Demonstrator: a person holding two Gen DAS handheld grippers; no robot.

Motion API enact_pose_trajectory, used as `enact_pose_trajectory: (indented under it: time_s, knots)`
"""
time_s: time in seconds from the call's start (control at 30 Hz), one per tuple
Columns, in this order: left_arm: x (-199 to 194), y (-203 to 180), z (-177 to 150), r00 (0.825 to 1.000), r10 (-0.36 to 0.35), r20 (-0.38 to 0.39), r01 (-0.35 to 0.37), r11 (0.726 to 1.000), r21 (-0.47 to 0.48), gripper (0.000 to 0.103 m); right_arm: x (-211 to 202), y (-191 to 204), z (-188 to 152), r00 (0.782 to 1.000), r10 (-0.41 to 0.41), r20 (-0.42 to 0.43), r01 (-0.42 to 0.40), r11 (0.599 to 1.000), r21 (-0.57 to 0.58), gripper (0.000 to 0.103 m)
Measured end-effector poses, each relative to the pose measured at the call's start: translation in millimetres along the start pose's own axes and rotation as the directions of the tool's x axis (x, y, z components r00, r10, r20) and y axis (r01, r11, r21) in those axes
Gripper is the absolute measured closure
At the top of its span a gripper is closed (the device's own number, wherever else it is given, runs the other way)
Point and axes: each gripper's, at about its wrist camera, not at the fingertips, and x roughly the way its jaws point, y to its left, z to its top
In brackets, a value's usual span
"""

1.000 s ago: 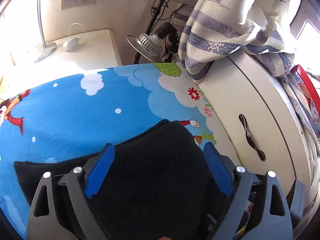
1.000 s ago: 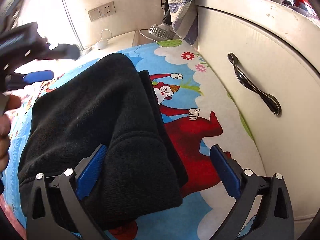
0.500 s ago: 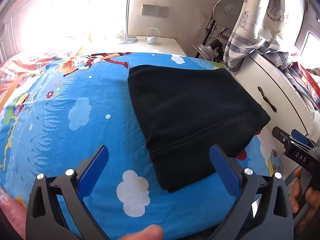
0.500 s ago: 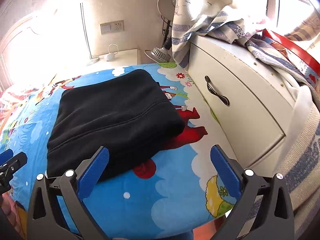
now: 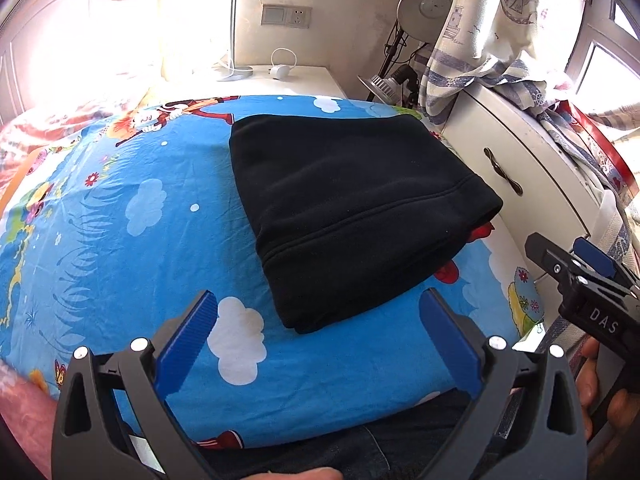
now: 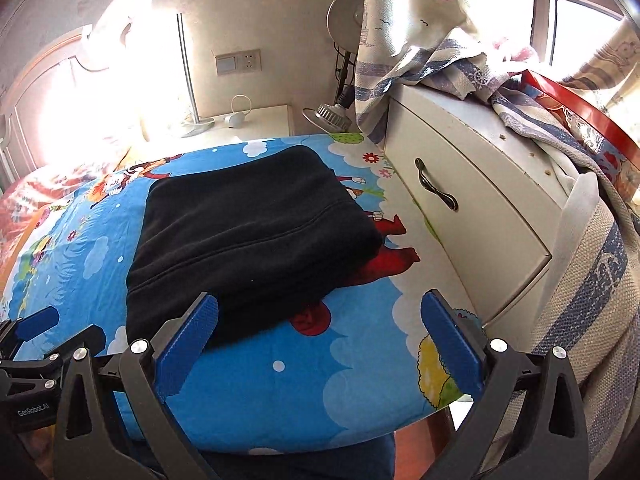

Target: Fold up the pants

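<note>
The black pants (image 5: 352,216) lie folded into a thick rectangular stack on the blue cartoon bedsheet (image 5: 132,216), near the bed's right side; they also show in the right wrist view (image 6: 248,236). My left gripper (image 5: 320,340) is open and empty, held back above the bed's near edge. My right gripper (image 6: 320,340) is open and empty too, back from the pants' near right corner. The right gripper's body (image 5: 592,296) shows at the right in the left wrist view, and the left gripper's body (image 6: 28,344) at the left in the right wrist view.
A white cabinet (image 6: 472,208) with a metal handle stands tight against the bed's right side, draped with striped cloth (image 6: 440,60). A white nightstand (image 5: 280,80) and a lamp (image 5: 384,84) sit beyond the bed's far end. The person's legs are under the near edge.
Both grippers have pulled back from the pants, which they hovered over a second ago. The whole folded stack is now in view, and it has not moved.
</note>
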Motion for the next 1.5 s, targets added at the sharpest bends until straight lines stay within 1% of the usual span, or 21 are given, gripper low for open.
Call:
enact_pose_trajectory:
  time_s: [0.2, 1.07, 1.37, 1.5]
  knots:
    - [0.3, -4.3, 1.0, 1.0, -0.003, -0.004, 0.003, 1.0, 0.006, 0.002, 1.7, -4.4, 1.0, 1.0, 0.0, -0.006, 0.0, 1.0, 0.009, 0.006]
    - [-6.0, -1.9, 3.7, 1.0, 0.014, 0.018, -0.014, 1.0, 0.01, 0.002, 3.0, -2.9, 1.8, 1.0, 0.025, -0.014, -0.025, 1.0, 0.005, 0.006]
    - [-7.5, -2.4, 3.3, 1.0, 0.017, 0.025, -0.017, 1.0, 0.017, 0.002, -1.4, -0.9, 2.9, 0.993, 0.117, -0.003, -0.117, 0.993, 0.018, 0.006]
    - [-7.5, -2.4, 2.8, 1.0, 0.017, 0.026, -0.017, 1.0, 0.018, 0.002, -1.9, 0.1, 2.8, 0.993, 0.12, -0.005, -0.12, 0.993, 0.018, 0.006]
